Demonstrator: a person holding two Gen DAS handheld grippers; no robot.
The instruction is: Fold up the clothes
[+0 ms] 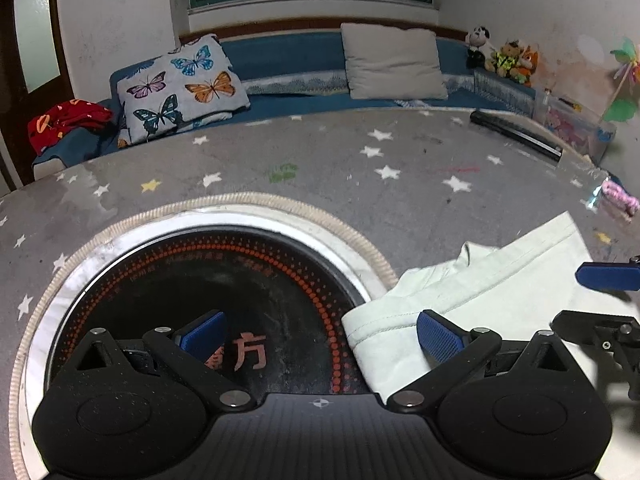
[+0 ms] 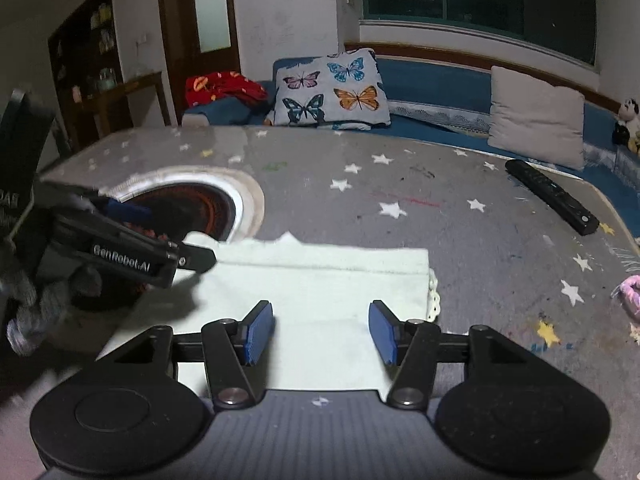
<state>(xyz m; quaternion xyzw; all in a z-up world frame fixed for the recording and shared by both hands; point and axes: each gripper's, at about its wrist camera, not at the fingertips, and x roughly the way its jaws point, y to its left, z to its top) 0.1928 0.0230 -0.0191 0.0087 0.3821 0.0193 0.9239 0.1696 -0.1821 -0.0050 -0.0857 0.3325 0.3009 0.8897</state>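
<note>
A pale mint-white folded garment (image 2: 320,288) lies on the grey star-patterned table cover (image 2: 460,224). In the left wrist view the garment (image 1: 472,280) lies at the right, its left end over the rim of the round black cooktop (image 1: 224,292). My left gripper (image 1: 320,336) is open, its right finger over the garment's left edge, its left finger over the cooktop. My right gripper (image 2: 322,332) is open and hovers over the garment's near half, holding nothing. The left gripper also shows at the left of the right wrist view (image 2: 120,240), at the garment's left end.
A black remote control (image 2: 552,196) lies at the table's far right. A pink knitted item (image 2: 630,292) sits at the right edge. Behind the table is a blue bench with a butterfly cushion (image 2: 332,88), a beige cushion (image 2: 536,120), red cloth (image 2: 224,88) and plush toys (image 1: 508,56).
</note>
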